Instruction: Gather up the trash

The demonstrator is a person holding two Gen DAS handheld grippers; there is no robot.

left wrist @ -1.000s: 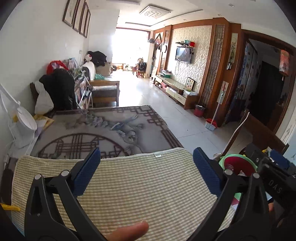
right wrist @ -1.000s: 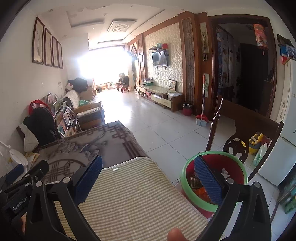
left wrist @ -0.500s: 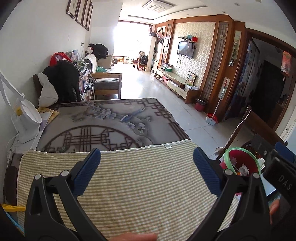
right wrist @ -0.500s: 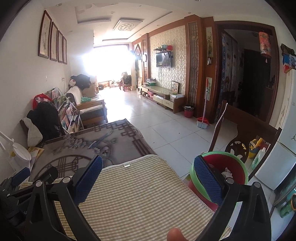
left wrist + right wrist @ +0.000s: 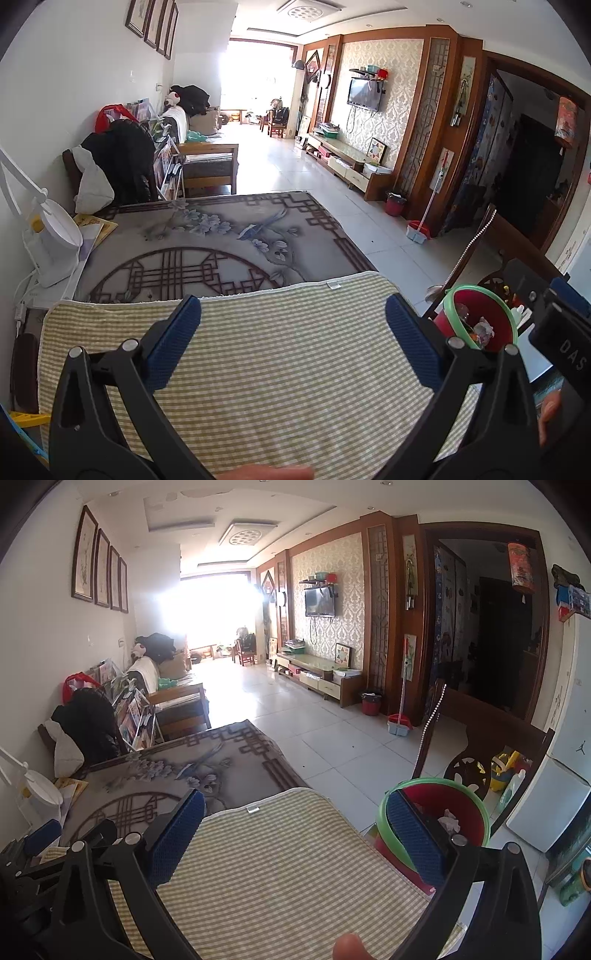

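Both views rose; bin point(image 5: 461, 805) trash point(image 5: 448, 818) indistinct behind hand-held gripper point(image 5: 295, 834).

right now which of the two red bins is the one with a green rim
The red bin beside the checked mat, with trash visible inside. The other, a small red bin far off by the TV cabinet, has a dark top, not green.

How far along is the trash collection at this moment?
Looks nearly done: the bin already holds crumpled scraps, and no trash shows on the checked mat. Nothing is in hand; the left gripper and right gripper both have jaws open and empty. Nothing visibly remains.
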